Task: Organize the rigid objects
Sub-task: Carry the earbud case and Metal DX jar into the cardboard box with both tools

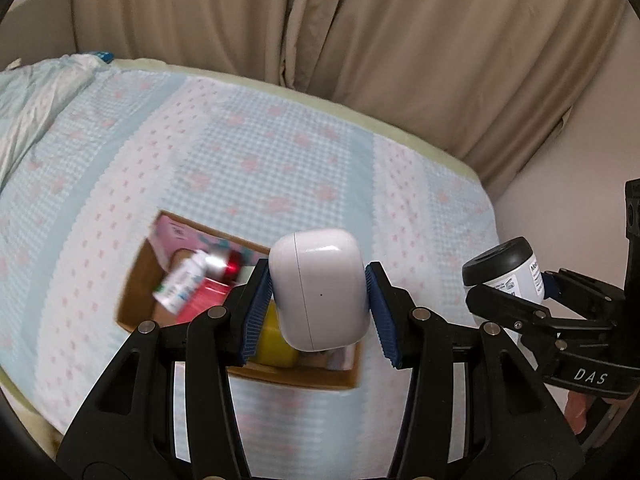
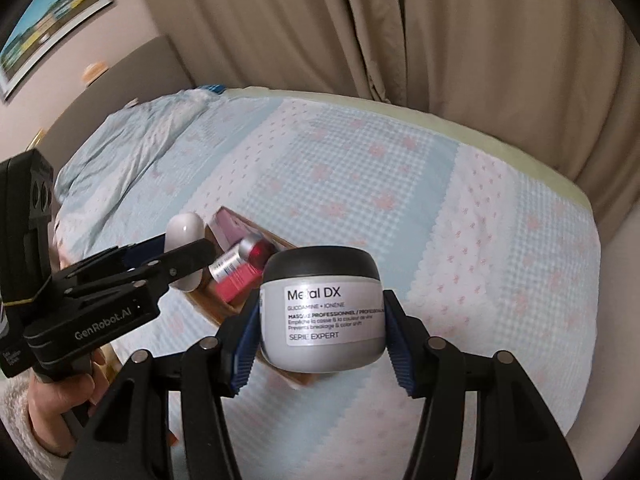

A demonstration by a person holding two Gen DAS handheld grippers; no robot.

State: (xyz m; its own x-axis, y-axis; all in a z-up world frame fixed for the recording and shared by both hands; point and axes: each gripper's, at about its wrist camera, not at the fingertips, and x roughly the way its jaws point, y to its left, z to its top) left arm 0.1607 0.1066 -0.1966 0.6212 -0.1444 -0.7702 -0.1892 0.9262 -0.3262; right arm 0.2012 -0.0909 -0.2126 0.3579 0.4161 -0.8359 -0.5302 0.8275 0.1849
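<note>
Bed [image 1: 248,152] under pale blue checked cover with pink motifs; crumpled duvet [image 1: 36,96] at far left. Beige curtain [image 1: 360,28] behind; framed picture [image 2: 48,20] on wall, upper left in right wrist view.

Open cardboard box [image 1: 136,280] on cover, centre-left. Inside, left to right: pink carton [image 1: 172,236] against far wall, white bottle [image 1: 180,280] lying tilted, red-capped tube [image 1: 228,266] beside it, red pack [image 1: 208,296] beneath, yellow item [image 1: 276,340] partly hidden behind pad. Contents blurred; labels unreadable.

Left gripper [image 1: 320,292] clamped on white earbud case [image 1: 320,292], blue pads [image 1: 256,304] pressing both sides, held in air above box. Hand [image 2: 60,396] on its handle, fleecy sleeve at wrist.

Right gripper [image 2: 322,320] clamped on grey jar [image 2: 322,320] with black lid, label "Metal DX", upright, above box's near right edge.
</note>
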